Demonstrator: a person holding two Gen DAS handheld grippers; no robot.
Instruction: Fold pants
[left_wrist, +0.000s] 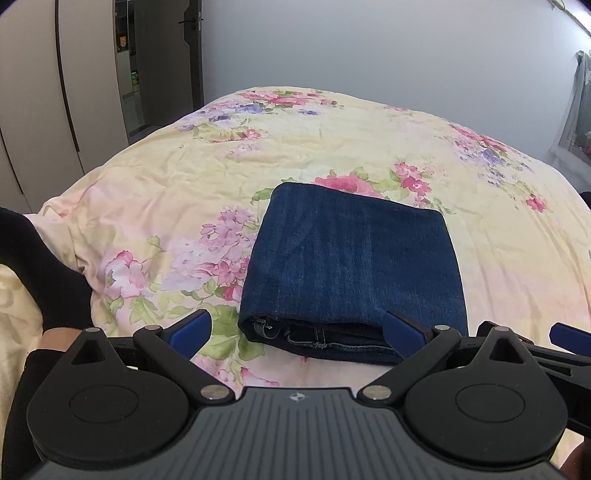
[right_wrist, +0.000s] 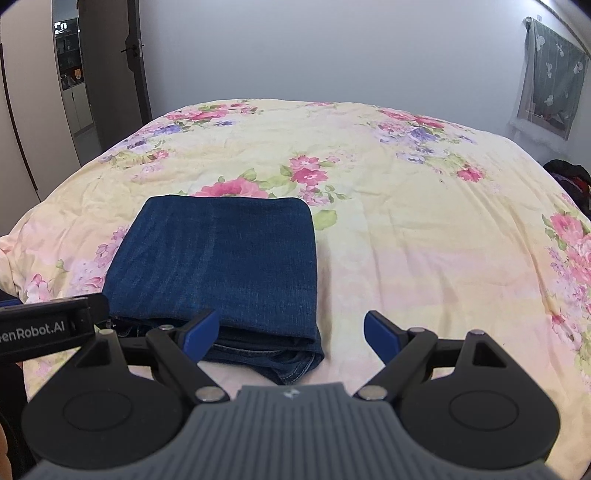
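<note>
Open left gripper (left_wrist: 297, 334), dark blue pants (left_wrist: 351, 273) folded square, floral bedspread (left_wrist: 166, 177)

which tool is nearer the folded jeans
Left, narrowly. The left tool faces the folded jeans' near edge head-on; the right tool sits off their right corner. Both open.

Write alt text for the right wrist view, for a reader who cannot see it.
Folded dark blue jeans lie in a neat rectangle on a pale yellow floral bedspread, their layered edges facing the camera. The open right gripper hovers at the jeans' near right corner, holding nothing. The left gripper's black body shows at the left edge.
</note>
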